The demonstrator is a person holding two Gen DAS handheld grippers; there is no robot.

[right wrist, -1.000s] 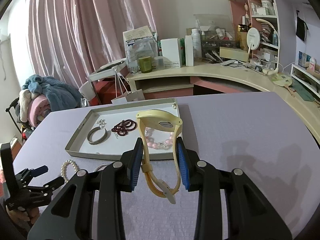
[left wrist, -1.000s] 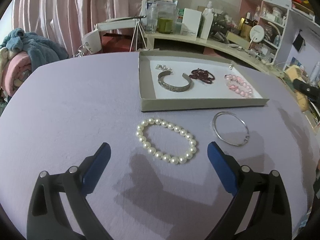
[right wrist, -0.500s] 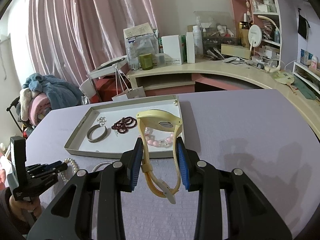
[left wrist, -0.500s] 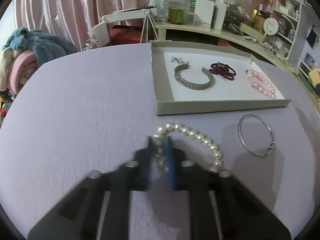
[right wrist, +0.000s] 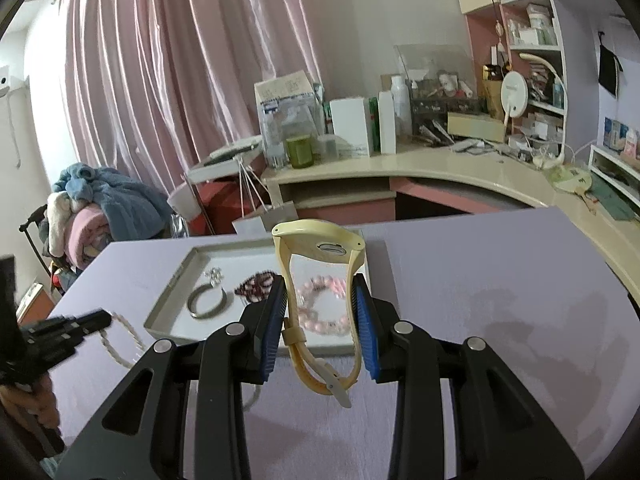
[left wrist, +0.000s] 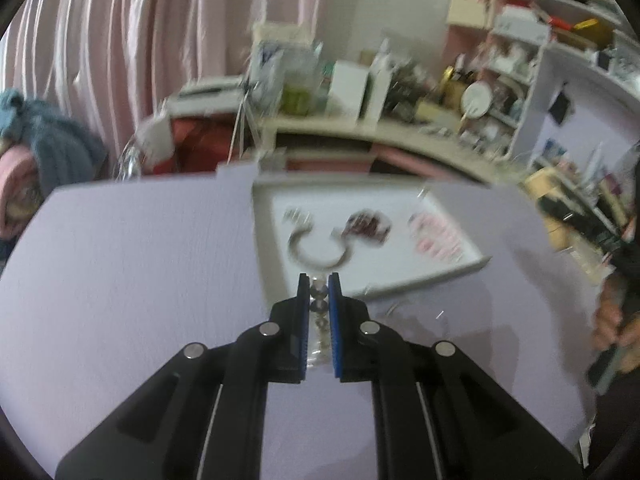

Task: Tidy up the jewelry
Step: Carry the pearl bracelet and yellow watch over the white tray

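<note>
While right tool (right wrist: 320, 316) grips watch (right wrist: 320, 248), left tool (left wrist: 319, 284) pinches pearl bracelet (left wrist: 319, 300).

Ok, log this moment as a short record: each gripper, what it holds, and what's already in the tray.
left gripper: shut on pearl bracelet, strand dangling
right gripper: shut on yellow watch
tray: silver cuff, dark red bead bracelet, pink bead bracelet, small sparkly piece
surface: lilac table

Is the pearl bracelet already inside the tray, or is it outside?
Outside. The left gripper holds the pearl bracelet, which dangles beside the tray.
</note>
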